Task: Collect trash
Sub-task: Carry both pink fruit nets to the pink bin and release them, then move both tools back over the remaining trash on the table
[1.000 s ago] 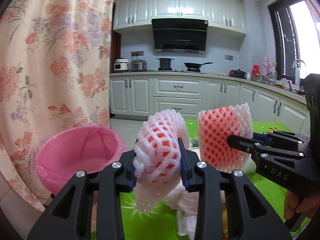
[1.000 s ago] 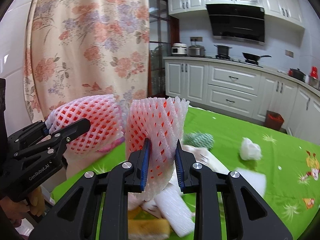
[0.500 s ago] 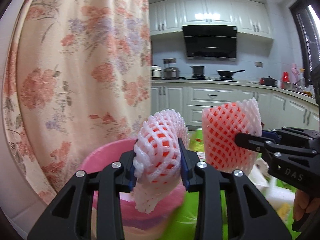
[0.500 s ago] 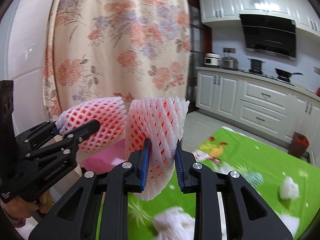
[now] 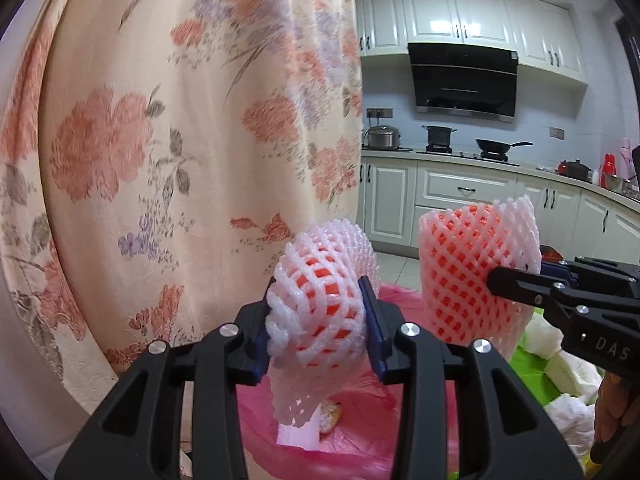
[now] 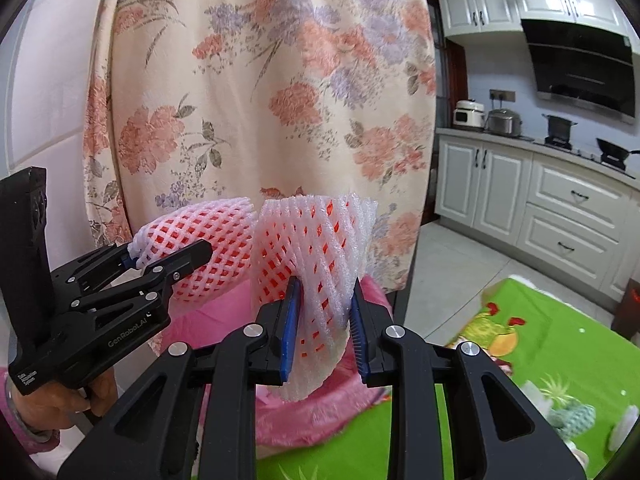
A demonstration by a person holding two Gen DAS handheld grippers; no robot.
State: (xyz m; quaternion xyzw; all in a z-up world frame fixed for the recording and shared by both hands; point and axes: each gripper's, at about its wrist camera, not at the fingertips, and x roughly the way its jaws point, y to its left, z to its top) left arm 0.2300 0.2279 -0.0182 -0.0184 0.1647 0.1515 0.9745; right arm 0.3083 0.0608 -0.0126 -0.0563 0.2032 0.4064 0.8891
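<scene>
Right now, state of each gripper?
Left gripper: jaws just opening, foam fruit net between them, above the pink bin.
Right gripper: closed on second foam net.

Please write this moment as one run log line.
left tool: jaws just opening, foam net between | right tool: jaws just opening, second foam net between | both over pink-lined bin

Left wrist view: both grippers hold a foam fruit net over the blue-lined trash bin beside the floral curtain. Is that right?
Not quite. The trash bin has a pink liner, not blue, as the left wrist view shows. The rest holds: the left gripper and right gripper each hold a foam fruit net over it, beside the floral curtain.
</scene>
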